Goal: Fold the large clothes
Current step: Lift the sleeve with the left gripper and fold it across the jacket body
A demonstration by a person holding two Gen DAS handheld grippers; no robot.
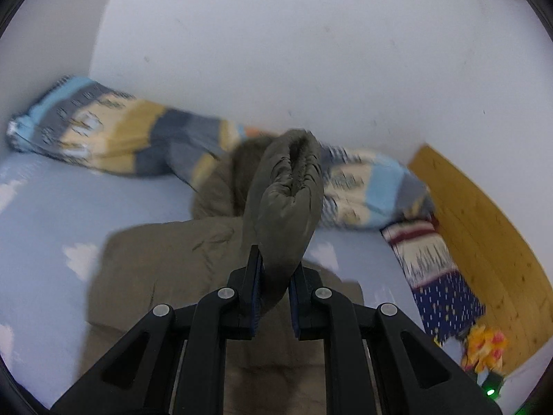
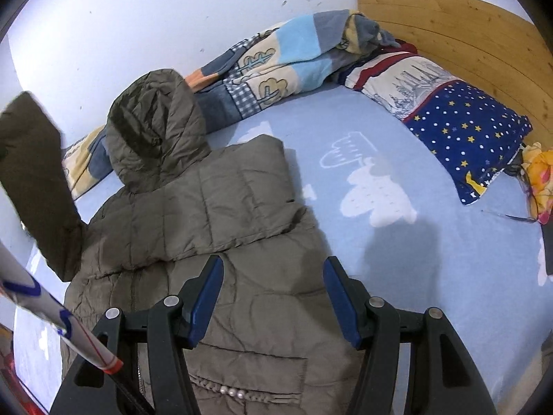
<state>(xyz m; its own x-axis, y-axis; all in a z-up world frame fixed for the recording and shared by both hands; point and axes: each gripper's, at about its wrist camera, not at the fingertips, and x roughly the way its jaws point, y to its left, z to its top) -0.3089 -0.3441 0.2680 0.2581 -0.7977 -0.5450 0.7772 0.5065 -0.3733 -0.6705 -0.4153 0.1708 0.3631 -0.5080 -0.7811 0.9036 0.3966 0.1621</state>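
An olive-grey hooded puffer jacket (image 2: pixel 242 228) lies front up on the light blue bed sheet (image 2: pixel 414 259), its hood (image 2: pixel 152 128) toward the wall. One sleeve is folded across the chest (image 2: pixel 249 186). My left gripper (image 1: pixel 276 263) is shut on the other sleeve's cuff (image 1: pixel 287 190), which sticks up past the fingers above the jacket body (image 1: pixel 166 269). In the right wrist view that raised sleeve (image 2: pixel 38 180) hangs at the left edge. My right gripper (image 2: pixel 273 266) hovers open over the jacket's middle with nothing between its fingers.
A patchwork blanket (image 2: pixel 276 65) is bunched along the white wall. A starry blue pillow (image 2: pixel 459 128) leans on the wooden headboard (image 2: pixel 466 34), with a yellow-orange toy (image 2: pixel 539 180) beside it. A white rod with blue and red marks (image 2: pixel 52 307) crosses the lower left.
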